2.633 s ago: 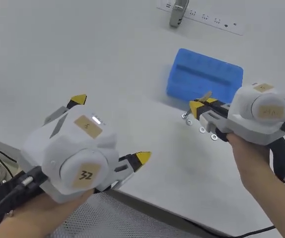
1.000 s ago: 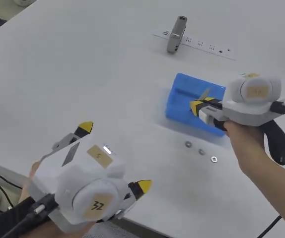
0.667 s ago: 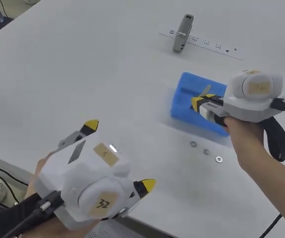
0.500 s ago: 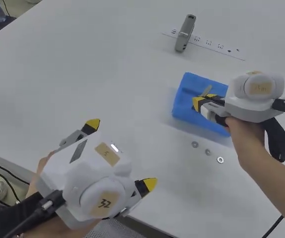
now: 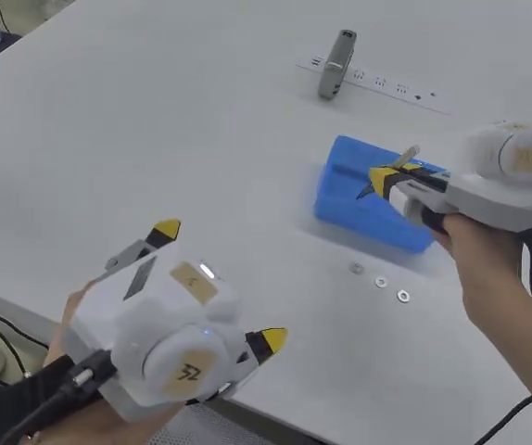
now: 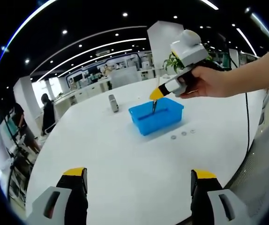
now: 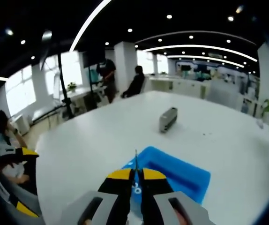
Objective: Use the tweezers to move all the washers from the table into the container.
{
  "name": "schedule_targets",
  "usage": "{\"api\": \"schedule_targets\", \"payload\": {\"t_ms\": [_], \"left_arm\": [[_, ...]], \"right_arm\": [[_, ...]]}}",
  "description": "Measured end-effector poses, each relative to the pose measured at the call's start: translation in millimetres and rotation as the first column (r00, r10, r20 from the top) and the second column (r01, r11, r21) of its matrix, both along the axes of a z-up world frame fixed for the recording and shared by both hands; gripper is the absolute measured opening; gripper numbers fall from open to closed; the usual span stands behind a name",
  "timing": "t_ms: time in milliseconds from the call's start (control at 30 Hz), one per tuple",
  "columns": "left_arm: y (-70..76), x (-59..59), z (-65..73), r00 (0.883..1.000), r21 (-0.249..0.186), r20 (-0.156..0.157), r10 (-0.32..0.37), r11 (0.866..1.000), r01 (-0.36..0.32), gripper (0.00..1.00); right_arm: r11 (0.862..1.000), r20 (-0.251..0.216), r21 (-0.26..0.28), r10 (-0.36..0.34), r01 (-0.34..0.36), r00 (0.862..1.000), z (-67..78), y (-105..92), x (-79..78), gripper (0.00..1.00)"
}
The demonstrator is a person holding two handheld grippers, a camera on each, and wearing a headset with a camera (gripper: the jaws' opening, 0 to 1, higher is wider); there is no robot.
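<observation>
Tweezers [image 5: 407,153] clamped in right gripper [image 5: 382,178] hang over blue container [image 5: 354,215]; left gripper [image 6: 138,173] gapes wide.

Head view looks down at the table [image 5: 155,111]; both gripper views face forward, sharing the blue container [image 6: 160,125].

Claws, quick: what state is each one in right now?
Left claw: open, holding nothing.
Right claw: shut on the tweezers, tips over the blue container.
</observation>
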State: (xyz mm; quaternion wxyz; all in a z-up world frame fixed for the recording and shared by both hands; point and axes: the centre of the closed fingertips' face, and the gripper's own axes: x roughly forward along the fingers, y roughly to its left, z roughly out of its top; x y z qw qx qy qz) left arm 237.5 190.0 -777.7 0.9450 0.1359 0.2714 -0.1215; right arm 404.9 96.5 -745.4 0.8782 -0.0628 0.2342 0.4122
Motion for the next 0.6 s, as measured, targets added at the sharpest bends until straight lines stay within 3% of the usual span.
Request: {"api": "schedule_targets", "payload": {"t_ms": [133, 200, 300, 400, 600], "left_arm": [[0.8, 0.5, 2.7, 1.0, -0.009, 0.012, 0.005, 1.0, -0.005, 0.93], [1.0, 0.7, 3.1, 1.0, -0.013, 0.014, 0.007, 1.0, -0.007, 0.93], [1.1, 0.6, 2.5, 1.0, -0.009, 0.012, 0.007, 1.0, -0.007, 0.93], [0.4, 0.5, 2.5, 1.0, -0.007, 0.013, 0.003, 1.0, -0.003, 0.93], [1.8, 0.4, 1.5, 1.0, -0.005, 0.008, 0.011, 1.0, -0.011, 0.93]], "right_arm": [[0.999, 0.006, -0.005, 0.032, -0.032, 0.999, 4.4, -4.8, -19.4, 0.03], [0.997, 0.029, -0.053, 0.052, -0.05, 0.998, -0.5, -9.5, -29.5, 0.03], [0.993, 0.016, -0.098, 0.071, -0.069, 0.997, -17.8, -12.9, -41.4, 0.03], [0.987, 0.017, -0.143, 0.081, -0.078, 0.997, -32.1, -16.4, -45.8, 0.03], [0.988, -0.036, -0.143, 0.059, -0.064, 0.998, -50.8, -21.4, -46.3, 0.03]]}}
